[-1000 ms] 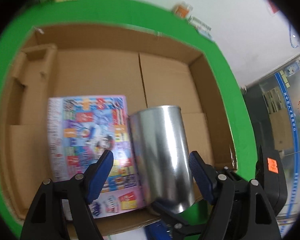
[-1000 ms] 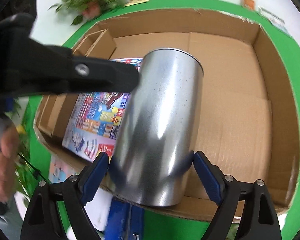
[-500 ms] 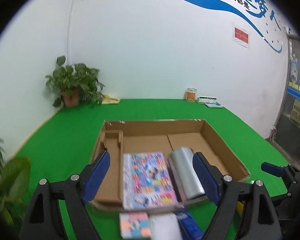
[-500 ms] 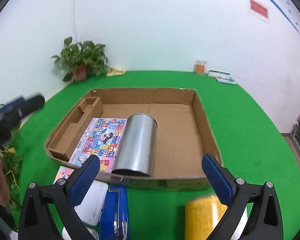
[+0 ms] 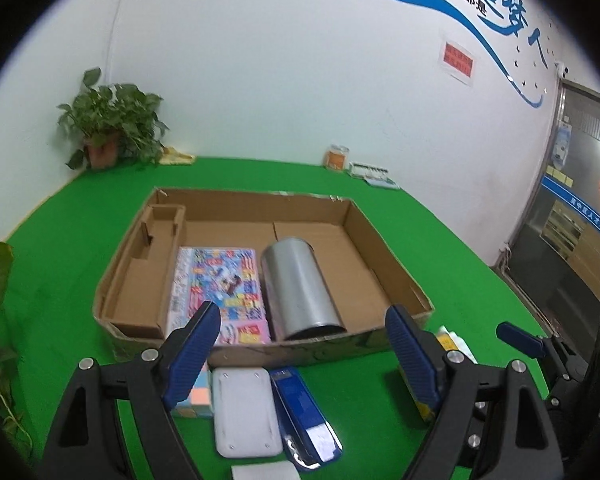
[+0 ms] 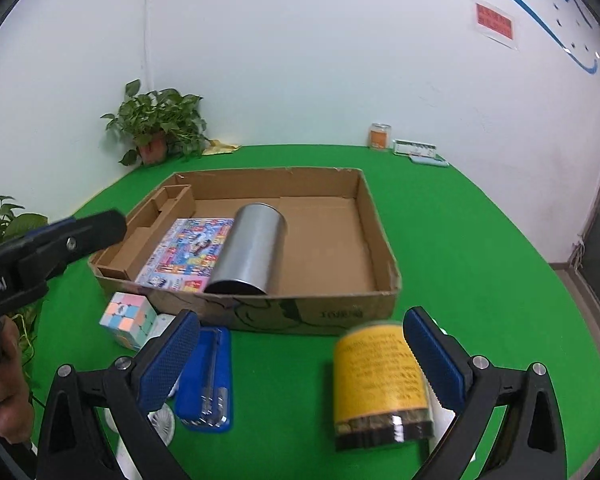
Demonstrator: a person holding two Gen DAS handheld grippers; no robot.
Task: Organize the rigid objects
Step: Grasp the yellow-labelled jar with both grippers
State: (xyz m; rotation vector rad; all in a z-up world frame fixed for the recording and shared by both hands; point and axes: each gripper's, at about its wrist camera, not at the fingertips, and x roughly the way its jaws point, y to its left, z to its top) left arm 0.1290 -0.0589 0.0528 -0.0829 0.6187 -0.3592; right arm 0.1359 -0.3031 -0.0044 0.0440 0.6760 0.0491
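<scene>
1. The cardboard box (image 6: pixel 316 314) sits on the green table; inside it a silver cylinder (image 5: pixel 298 286) lies on its side, touching a colourful flat box (image 5: pixel 220 284) at its left.
2. Left gripper (image 5: pixel 304 354) hangs before the box, fingers spread, holding nothing.
3. Right gripper (image 6: pixel 300 354) likewise spread and empty; a yellow can (image 6: pixel 380 376) stands near the box front.

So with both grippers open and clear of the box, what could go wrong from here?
1. The metal can lies on its side in the cardboard box, beside the picture book; a knock to the box could roll it across the bare floor.
2. The yellow can stands close to the right gripper; a hasty approach might topple it.
3. The cube, white case and blue stapler crowd together, so the left gripper could bump a neighbour.
</scene>
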